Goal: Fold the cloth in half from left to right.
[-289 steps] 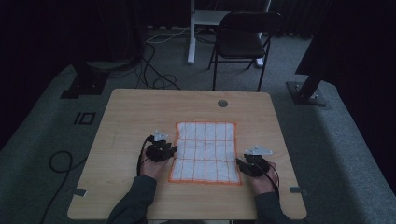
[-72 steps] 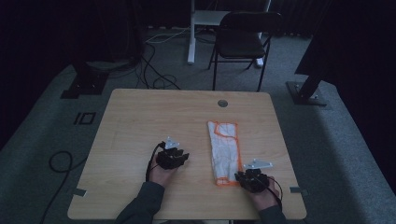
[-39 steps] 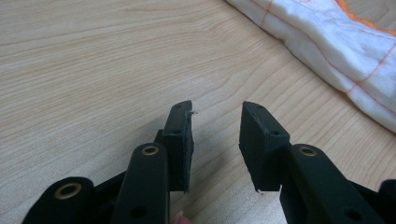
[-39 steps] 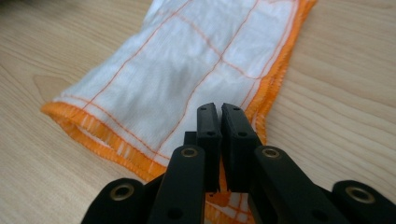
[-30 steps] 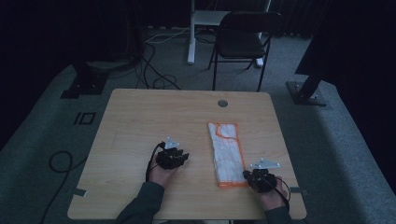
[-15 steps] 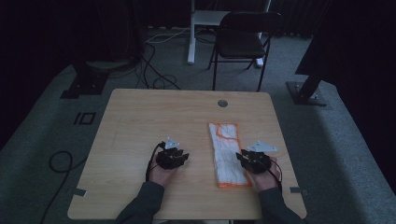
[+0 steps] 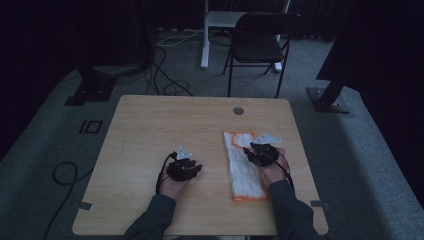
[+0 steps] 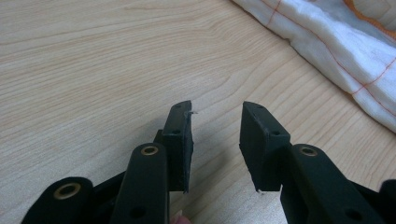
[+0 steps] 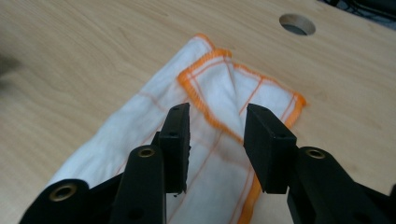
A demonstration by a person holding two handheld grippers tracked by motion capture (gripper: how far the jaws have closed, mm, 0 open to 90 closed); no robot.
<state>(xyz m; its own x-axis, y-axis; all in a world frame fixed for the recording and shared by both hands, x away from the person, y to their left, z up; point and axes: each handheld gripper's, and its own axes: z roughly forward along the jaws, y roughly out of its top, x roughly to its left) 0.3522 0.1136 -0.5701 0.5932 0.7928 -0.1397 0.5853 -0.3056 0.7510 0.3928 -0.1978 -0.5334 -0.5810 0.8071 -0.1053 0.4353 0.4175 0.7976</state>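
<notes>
the cloth (image 7: 243, 167), spread flat as a wide square at the start, is now a narrow folded strip on the right half of the table (image 7: 150, 130). the right gripper (image 7: 259, 154) is no longer at the strip's near end; it sits farther up, over the strip's far right part, jaws apart. the left gripper (image 7: 185, 169) has shifted slightly right of its starting spot beside the cloth.
</notes>
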